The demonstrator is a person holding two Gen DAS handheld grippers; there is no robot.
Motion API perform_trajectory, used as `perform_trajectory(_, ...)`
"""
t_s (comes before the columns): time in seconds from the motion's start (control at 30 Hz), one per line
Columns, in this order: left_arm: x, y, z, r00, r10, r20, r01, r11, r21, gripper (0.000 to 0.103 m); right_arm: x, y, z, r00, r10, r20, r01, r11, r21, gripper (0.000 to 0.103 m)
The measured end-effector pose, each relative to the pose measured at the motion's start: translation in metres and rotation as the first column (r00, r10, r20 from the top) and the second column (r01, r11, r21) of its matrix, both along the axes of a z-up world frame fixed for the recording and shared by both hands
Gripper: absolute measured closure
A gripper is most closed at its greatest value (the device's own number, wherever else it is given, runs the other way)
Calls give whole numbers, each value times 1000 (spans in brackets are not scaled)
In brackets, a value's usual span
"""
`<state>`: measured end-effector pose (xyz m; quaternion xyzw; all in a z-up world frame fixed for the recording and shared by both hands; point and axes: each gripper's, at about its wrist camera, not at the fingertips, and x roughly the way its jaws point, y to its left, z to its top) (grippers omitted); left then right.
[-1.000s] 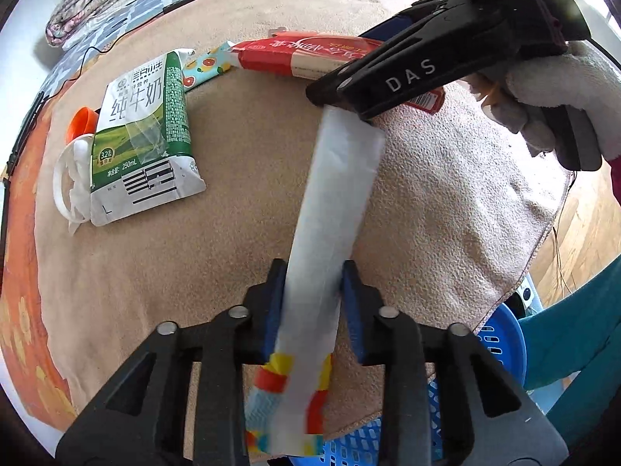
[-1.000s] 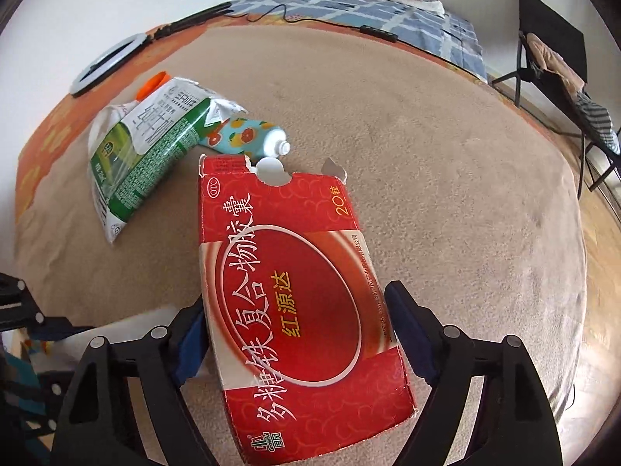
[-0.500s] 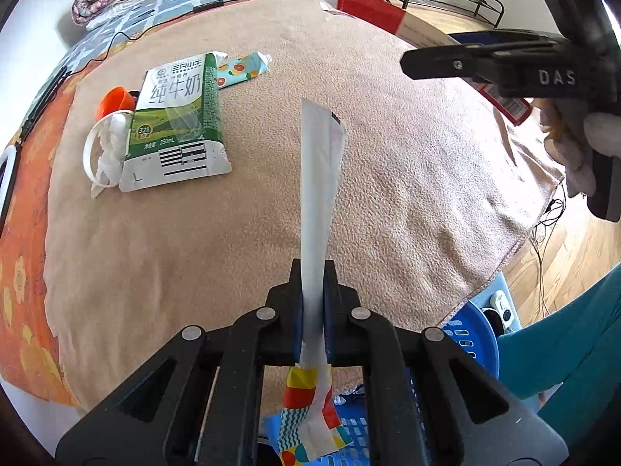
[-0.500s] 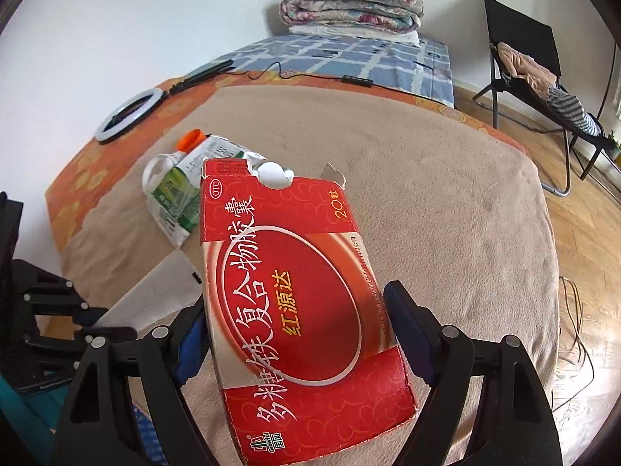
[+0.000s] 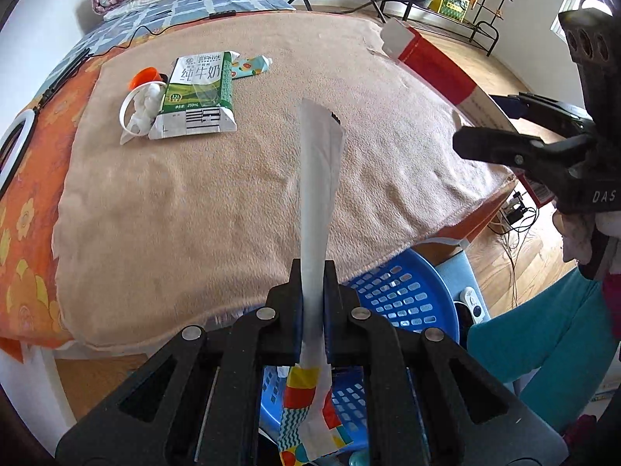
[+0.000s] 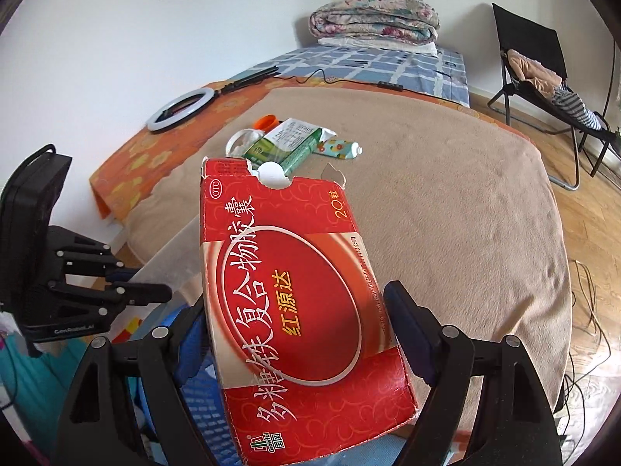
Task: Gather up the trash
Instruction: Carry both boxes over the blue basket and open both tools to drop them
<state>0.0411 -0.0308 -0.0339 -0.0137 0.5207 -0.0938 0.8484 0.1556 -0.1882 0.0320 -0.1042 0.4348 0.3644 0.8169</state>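
Observation:
My left gripper [image 5: 313, 303] is shut on a long flattened wrapper [image 5: 316, 178], silver inside with a colourful printed end hanging below the jaws. It hangs above the near edge of the bed, over a blue plastic basket [image 5: 403, 295]. My right gripper [image 6: 295, 334] is shut on a red medicine box [image 6: 295, 291], held in the air; this box [image 5: 434, 66] also shows at the right of the left wrist view. On the tan blanket [image 5: 233, 178] lie a green and white milk carton [image 5: 198, 97], a small printed tube [image 5: 250, 66], an orange cap [image 5: 144, 77] and white plastic scrap [image 5: 141, 110].
The bed carries an orange flowered sheet [image 5: 23, 233] and a ring light [image 6: 180, 108] at its left side. A folded quilt [image 6: 374, 19] lies at the far end. A black folding chair [image 6: 543, 70] stands on the wooden floor, with cables [image 5: 512, 213] beside the bed.
Both grippers have pulled back and up from the blanket towards the bed's near edge with their loads. The blue basket has come into view under the left gripper.

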Motion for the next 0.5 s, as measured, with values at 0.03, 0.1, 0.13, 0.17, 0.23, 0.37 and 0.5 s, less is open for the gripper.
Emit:
perform_trajectory(0.03,-6,-1,-1,1000,2,-4,-2,1000,-3,97,-7,-2,-2,1000,1,-7,-1,1000,0,21)
perform_trajectory(0.1,-18,-2,-5,1000,2,-11,-2,1000,-2,97,-21,-6,-8,1000,4,-23,-4,1000,-1,21)
perform_trajectory(0.13,-23,-2,-7,1000,3,-15,-3,1000,-6,97,-27,-8,-12,999,5,-32,-5,1000,-2,21)
perform_trajectory(0.17,-29,-2,-9,1000,5,-20,-5,1000,-13,97,-33,-9,-15,999,8,-41,-8,1000,-2,21)
perform_trajectory(0.23,-39,-3,-15,999,6,-34,-7,1000,-27,97,-44,-12,-22,998,17,-56,-17,1000,-10,21)
perform_trajectory(0.37,-59,-9,-31,998,-2,-66,0,1000,-29,97,-67,-14,-35,997,35,-76,-37,999,-27,21)
perform_trajectory(0.5,-73,-12,-46,995,0,-100,-3,999,-38,97,-80,-12,-49,993,50,-110,-55,998,-40,21)
